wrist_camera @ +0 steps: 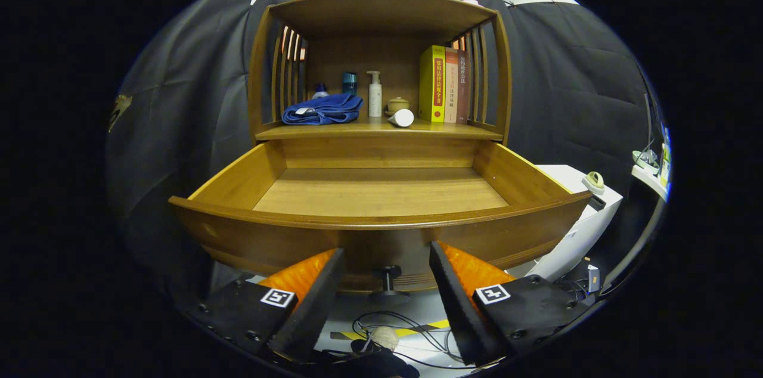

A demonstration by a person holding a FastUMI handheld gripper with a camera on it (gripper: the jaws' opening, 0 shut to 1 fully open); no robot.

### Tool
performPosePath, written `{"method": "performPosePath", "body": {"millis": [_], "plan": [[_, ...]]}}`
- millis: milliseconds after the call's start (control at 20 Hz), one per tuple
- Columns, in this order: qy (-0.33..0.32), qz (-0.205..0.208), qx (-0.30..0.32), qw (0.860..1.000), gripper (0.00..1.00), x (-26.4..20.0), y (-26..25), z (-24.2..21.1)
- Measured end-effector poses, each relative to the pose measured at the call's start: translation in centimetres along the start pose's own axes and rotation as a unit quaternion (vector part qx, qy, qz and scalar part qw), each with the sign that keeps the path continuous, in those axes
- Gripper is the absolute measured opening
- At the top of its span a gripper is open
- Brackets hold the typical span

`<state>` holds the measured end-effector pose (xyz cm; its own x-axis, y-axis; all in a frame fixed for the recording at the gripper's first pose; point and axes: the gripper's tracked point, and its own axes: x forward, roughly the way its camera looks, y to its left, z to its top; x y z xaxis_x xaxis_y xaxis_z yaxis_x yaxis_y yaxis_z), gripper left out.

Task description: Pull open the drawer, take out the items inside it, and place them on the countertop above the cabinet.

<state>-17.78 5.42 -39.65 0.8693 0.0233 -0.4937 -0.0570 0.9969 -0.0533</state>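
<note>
Drawer (381, 193) pulled fully out at 12 o'clock, bottom looks bare. Gripper (386, 282) spread wide, holding nothing, knob (387, 279) between its fingers. Towel (322, 110) and bottle (374, 95) sit on the countertop (453, 127). Check the drawer's near corners before backing off.

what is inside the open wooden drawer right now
The open wooden drawer shows only its bare floor; its nearest strip hides behind the front panel. The gripper is open, fingers either side of the knob.
</note>
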Motion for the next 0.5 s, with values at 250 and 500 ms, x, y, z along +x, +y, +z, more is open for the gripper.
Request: {"method": "performPosePath", "body": {"millis": [250, 500], "plan": [[0.005, -0.004, -0.006, 1.000, 0.98, 0.6, -0.3, 0.0], [0.001, -0.003, -0.010, 1.000, 0.98, 2.1, -0.3, 0.8]]}}
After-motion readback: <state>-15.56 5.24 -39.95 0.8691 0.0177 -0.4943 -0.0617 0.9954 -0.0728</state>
